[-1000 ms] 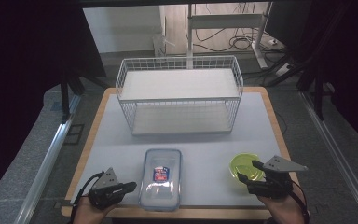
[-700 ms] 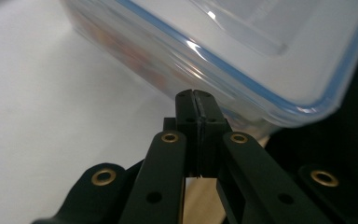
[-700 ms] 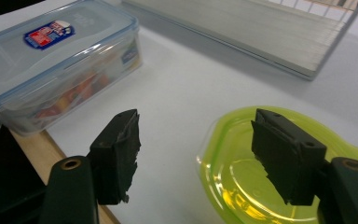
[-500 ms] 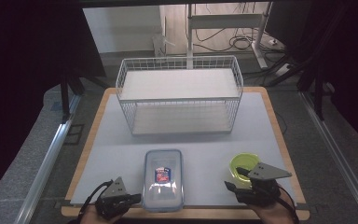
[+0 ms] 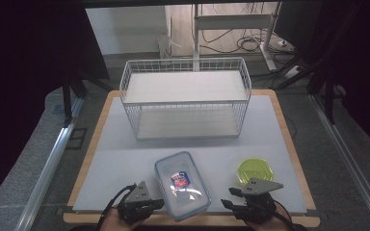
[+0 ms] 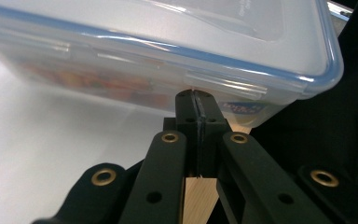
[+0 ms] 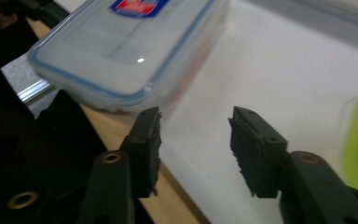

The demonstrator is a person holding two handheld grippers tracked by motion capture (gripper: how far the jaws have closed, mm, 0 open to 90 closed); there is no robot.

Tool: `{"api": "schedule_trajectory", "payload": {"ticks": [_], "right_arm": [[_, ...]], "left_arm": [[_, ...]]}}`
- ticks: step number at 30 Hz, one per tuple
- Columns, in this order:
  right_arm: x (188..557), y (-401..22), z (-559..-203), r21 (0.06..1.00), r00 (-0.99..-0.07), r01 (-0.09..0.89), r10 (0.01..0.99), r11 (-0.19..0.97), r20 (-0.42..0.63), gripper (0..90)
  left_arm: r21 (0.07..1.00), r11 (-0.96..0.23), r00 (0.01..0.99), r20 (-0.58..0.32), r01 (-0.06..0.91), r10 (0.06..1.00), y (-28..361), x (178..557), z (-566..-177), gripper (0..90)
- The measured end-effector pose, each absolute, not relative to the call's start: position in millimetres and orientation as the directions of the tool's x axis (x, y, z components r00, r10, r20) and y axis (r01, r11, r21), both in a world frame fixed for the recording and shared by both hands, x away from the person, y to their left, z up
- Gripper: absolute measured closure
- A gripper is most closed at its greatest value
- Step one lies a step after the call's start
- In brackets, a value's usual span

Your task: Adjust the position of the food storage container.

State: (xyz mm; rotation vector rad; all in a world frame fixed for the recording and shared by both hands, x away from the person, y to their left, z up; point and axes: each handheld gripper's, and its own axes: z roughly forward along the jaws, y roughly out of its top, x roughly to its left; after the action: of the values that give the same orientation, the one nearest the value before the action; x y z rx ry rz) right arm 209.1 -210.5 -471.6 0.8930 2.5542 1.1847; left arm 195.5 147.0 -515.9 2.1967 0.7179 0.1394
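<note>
i'm seeing the lidded container (image 5: 182, 185) sitting left of the bowl (image 5: 255, 170), with the wire rack (image 5: 185, 98) standing behind both.

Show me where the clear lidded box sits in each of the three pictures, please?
High view: the box lies at the table's near edge, bottom centre, between the two grippers.
Left gripper view: the box spans the top, just beyond the shut jaws.
Right gripper view: the box is upper left, past the open jaws.
Shared landmark: the box's blue-and-red lid label.
</note>
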Motion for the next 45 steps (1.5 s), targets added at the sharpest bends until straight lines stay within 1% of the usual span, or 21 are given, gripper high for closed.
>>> {"api": "schedule_trajectory", "payload": {"ticks": [3,6,9,11,14,17,22,24,26,30,33,36,38,40,42,45], "right_arm": [[206.6,-205.5,-477.5,0.727,-0.810,0.449,0.580,0.520,0.085,61.9],[205.7,-201.9,-482.1,0.709,-0.819,0.448,0.569,0.545,0.080,73.6],[207.0,-201.9,-485.2,0.701,-0.821,0.463,0.561,0.543,0.107,79.6],[207.7,-201.3,-487.8,0.690,-0.821,0.469,0.561,0.552,0.109,82.0],[209.7,-200.7,-490.9,0.693,-0.817,0.480,0.562,0.538,0.129,83.4],[211.5,-200.2,-493.0,0.692,-0.811,0.481,0.574,0.538,0.118,83.7],[218.4,-205.3,-494.7,0.694,-0.772,0.511,0.625,0.506,0.113,84.2],[220.5,-206.6,-495.3,0.695,-0.762,0.518,0.638,0.499,0.110,84.4],[222.7,-207.4,-496.1,0.696,-0.755,0.522,0.646,0.493,0.109,84.8],[225.4,-206.2,-496.4,0.701,-0.742,0.526,0.663,0.482,0.101,85.6],[228.6,-204.2,-496.1,0.706,-0.732,0.528,0.675,0.472,0.096,86.3],[232.7,-201.2,-495.9,0.708,-0.724,0.528,0.684,0.469,0.087,86.8],[236.1,-199.0,-495.8,0.706,-0.718,0.533,0.691,0.466,0.085,87.2],[239.0,-196.2,-496.5,0.706,-0.710,0.537,0.700,0.461,0.083,87.4],[242.0,-193.4,-496.9,0.700,-0.699,0.544,0.712,0.463,0.071,87.9],[247.0,-191.1,-497.1,0.698,-0.681,0.558,0.729,0.448,0.076,88.9]], "left_arm": [[0.732,-0.517,0.837,-0.131,0.443,0.531,138.9,198.7,-515.9,90.0],[0.736,-0.515,0.839,-0.130,0.439,0.529,131.8,203.1,-515.9,90.0],[0.738,-0.514,0.841,-0.132,0.437,0.525,125.0,208.5,-515.9,90.0],[0.738,-0.518,0.844,-0.129,0.433,0.521,119.0,212.7,-516.1,90.0],[0.740,-0.522,0.849,-0.127,0.425,0.512,111.9,217.2,-515.8,90.0],[0.742,-0.529,0.857,-0.116,0.411,0.502,104.1,219.3,-515.5,90.0],[0.743,-0.543,0.868,-0.105,0.393,0.485,97.8,220.8,-513.8,90.0],[0.740,-0.545,0.855,-0.078,0.394,0.513,107.1,223.3,-509.3,89.9],[0.738,-0.532,0.824,-0.057,0.415,0.564,121.6,229.4,-506.1,90.0],[0.736,-0.472,0.736,-0.052,0.485,0.675,155.8,254.8,-505.1,90.0],[0.737,-0.438,0.689,-0.052,0.514,0.723,167.9,276.7,-507.5,89.9],[0.744,-0.409,0.676,-0.078,0.528,0.732,171.1,297.9,-510.7,89.9],[0.749,-0.391,0.685,-0.113,0.535,0.720,168.6,307.2,-513.2,89.7],[0.743,-0.394,0.690,-0.124,0.541,0.713,164.4,314.6,-517.1,89.3],[0.739,-0.388,0.687,-0.138,0.551,0.713,163.8,316.3,-520.4,89.8],[0.731,-0.399,0.691,-0.136,0.554,0.710,165.4,314.6,-521.3,90.0]]}}
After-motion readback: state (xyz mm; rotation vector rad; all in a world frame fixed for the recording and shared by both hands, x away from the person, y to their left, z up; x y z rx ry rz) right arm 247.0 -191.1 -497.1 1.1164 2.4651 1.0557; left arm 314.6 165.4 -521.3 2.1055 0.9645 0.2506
